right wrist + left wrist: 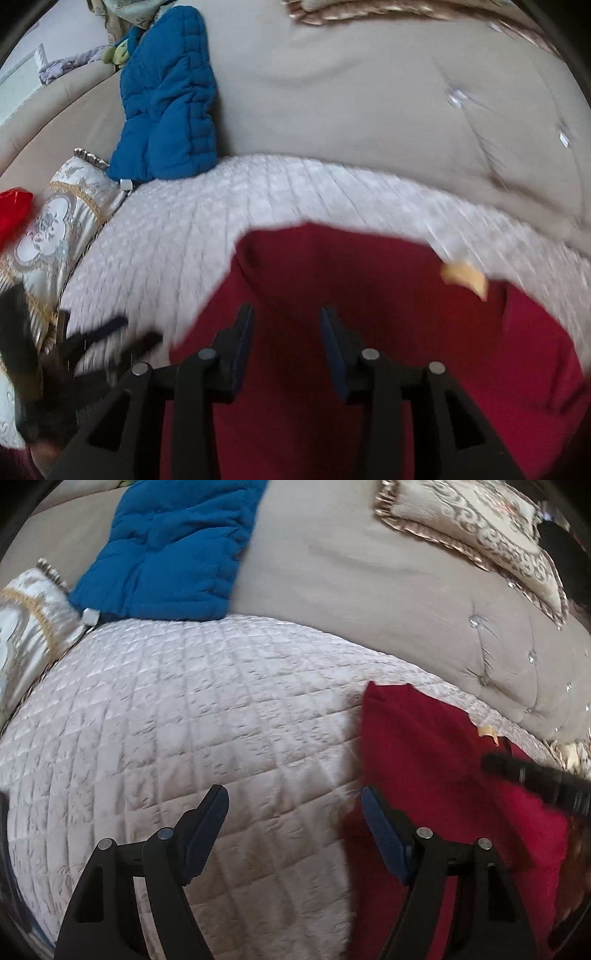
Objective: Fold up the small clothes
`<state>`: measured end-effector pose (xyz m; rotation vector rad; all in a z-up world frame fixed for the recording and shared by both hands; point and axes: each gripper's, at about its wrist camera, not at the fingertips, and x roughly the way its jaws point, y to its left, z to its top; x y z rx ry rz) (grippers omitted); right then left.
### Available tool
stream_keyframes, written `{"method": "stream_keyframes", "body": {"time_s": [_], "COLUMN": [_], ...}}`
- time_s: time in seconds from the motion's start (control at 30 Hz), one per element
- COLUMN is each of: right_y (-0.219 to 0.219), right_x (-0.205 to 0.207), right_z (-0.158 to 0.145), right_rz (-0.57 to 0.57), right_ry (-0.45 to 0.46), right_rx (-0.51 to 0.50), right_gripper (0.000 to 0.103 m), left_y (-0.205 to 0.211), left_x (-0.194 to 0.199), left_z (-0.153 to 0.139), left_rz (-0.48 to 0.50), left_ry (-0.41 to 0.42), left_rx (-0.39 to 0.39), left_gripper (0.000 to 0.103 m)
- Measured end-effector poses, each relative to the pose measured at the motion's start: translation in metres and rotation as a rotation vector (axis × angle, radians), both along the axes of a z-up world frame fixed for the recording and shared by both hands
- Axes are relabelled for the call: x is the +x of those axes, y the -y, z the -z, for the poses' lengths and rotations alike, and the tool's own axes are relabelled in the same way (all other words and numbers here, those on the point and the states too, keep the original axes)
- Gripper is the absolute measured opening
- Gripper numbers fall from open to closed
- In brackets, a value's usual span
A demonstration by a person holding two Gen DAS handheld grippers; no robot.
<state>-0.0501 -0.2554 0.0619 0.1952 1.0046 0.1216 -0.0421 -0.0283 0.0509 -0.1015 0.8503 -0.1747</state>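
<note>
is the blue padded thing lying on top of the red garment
No, the blue padded thing lies far back against the sofa, well apart from the red garment on the quilted cover.

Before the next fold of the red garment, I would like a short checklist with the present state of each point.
1. Red garment lies on the quilted white cover: ok.
2. Left gripper open and empty, over the cover beside the garment's edge: ok.
3. Right gripper has its jaws apart above the garment, no cloth between them: ok.
4. Garment spread flat with no wrinkles: cannot tell, the right wrist view is blurred.
5. Yellowish tag at the garment's far edge is visible: ok.
6. Blue quilted item lies apart from the garment: ok.
</note>
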Motion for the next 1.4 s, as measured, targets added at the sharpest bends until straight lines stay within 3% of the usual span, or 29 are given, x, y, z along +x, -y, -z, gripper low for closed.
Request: {"method": "stream_keyframes", "body": {"time_s": [0.1, 0.17, 0.3, 0.33, 0.4, 0.43, 0.5, 0.63, 0.7, 0.77, 0.87, 0.93, 1.03, 1.1, 1.23, 1.27, 1.4], "right_y": [0.009, 0.014, 0.023, 0.026, 0.03, 0.03, 0.022, -0.006, -0.014, -0.022, -0.024, -0.007, 0.009, 0.004, 0.016, 0.022, 0.05], "right_x": [-0.005, -0.003, -0.011, -0.014, -0.011, -0.007, 0.006, 0.046, 0.061, 0.067, 0.056, 0.057, 0.062, 0.058, 0.023, 0.008, -0.04], "right_z": [0.023, 0.036, 0.023, 0.017, 0.005, 0.001, -0.003, 0.014, 0.028, 0.04, 0.035, 0.029, 0.038, 0.041, 0.019, 0.014, 0.011], "right_rz": [0.095, 0.122, 0.152, 0.154, 0.152, 0.135, 0.04, -0.12, -0.166, -0.222, -0.225, -0.119, -0.015, -0.028, 0.031, 0.044, 0.119], "right_ry": [-0.059, -0.069, -0.037, -0.013, 0.035, 0.054, 0.067, 0.026, -0.012, -0.059, -0.015, 0.01, -0.024, -0.024, 0.019, 0.032, 0.001], "right_rx": [-0.105, -0.097, -0.067, -0.051, -0.074, -0.087, -0.096, -0.203, -0.186, -0.177, -0.232, -0.194, -0.117, -0.141, -0.136, -0.121, -0.18], "right_gripper": [0.038, 0.038, 0.037, 0.039, 0.054, 0.063, 0.07, 0.07, 0.061, 0.02, 0.006, 0.004, 0.004, 0.005, 0.042, 0.046, 0.046], "left_y": [0.016, 0.023, 0.017, 0.015, 0.011, 0.011, 0.01, 0.008, 0.007, 0.006, 0.005, 0.006, 0.007, 0.006, 0.005, 0.005, 0.006], "left_x": [0.003, 0.007, 0.01, 0.011, 0.012, 0.013, 0.012, 0.013, 0.014, 0.013, 0.013, 0.014, 0.014, 0.014, 0.014, 0.013, 0.013], "left_z": [0.006, 0.018, 0.019, 0.02, 0.024, 0.025, 0.026, 0.027, 0.028, 0.028, 0.028, 0.029, 0.029, 0.029, 0.029, 0.029, 0.029], "left_rz": [-0.015, -0.01, -0.013, -0.015, -0.031, -0.036, -0.041, -0.04, -0.039, -0.038, -0.036, -0.037, -0.037, -0.038, -0.039, -0.039, -0.04], "left_ry": [-0.001, -0.048, -0.07, -0.078, -0.09, -0.09, -0.089, -0.093, -0.095, -0.094, -0.095, -0.094, -0.091, -0.091, -0.088, -0.087, -0.085], "left_rx": [0.087, 0.14, 0.11, 0.097, 0.067, 0.058, 0.043, 0.019, 0.012, 0.011, 0.005, 0.004, 0.011, 0.003, 0.001, 0.003, 0.006], "left_gripper": [0.055, 0.055, 0.055, 0.056, 0.057, 0.058, 0.058, 0.059, 0.06, 0.06, 0.061, 0.062, 0.062, 0.062, 0.062, 0.062, 0.062]}}
